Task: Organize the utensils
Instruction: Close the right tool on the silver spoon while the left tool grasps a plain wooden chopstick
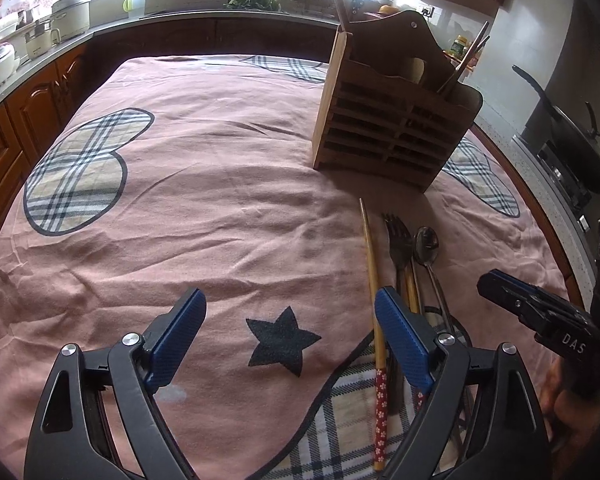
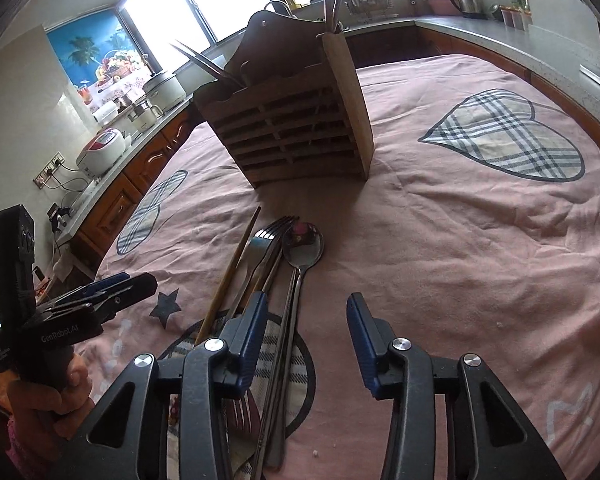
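Utensil handles (image 2: 276,380) run hidden beneath both grippers, whose jaws gape, gripping nothing.

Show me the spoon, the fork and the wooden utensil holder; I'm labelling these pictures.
spoon (image 2: 303,245), right wrist view, on its bowl.
fork (image 2: 274,229), right wrist view, on its tines.
wooden utensil holder (image 1: 388,120), left wrist view, on its slatted front.

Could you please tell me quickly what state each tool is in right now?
Left tool: open, holding nothing; one chopstick lies between its fingers.
Right tool: open, holding nothing, over the cloth beside the spoon.
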`<state>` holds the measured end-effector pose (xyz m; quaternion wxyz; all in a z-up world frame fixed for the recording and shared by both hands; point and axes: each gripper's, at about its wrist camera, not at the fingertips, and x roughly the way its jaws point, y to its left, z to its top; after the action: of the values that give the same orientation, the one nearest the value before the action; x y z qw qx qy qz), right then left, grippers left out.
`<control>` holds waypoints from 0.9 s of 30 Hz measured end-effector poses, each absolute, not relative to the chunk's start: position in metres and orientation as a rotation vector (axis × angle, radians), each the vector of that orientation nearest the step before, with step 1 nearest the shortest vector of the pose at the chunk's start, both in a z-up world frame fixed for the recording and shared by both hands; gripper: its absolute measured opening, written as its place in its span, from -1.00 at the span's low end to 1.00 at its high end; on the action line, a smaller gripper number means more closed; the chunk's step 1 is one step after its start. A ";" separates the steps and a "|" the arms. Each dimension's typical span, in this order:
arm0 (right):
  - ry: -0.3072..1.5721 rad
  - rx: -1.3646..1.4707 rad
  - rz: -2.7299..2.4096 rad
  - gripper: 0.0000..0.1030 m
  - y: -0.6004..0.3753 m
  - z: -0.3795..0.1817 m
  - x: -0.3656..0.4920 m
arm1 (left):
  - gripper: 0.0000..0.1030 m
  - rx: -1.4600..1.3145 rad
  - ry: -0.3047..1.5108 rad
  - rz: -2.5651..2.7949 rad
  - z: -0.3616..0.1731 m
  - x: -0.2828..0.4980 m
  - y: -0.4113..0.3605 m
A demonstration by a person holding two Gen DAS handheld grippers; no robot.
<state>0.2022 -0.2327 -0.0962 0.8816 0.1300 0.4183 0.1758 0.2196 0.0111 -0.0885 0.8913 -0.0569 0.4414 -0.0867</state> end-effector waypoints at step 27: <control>0.952 0.268 0.395 -0.95 -0.253 -0.109 0.265 | 0.13 -0.039 1.017 -0.339 -0.109 0.293 -0.042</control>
<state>0.2650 -0.2525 -0.1089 0.8615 0.1275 0.4540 0.1884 0.2929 -0.0418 -0.1092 0.8596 -0.0185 0.4843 -0.1615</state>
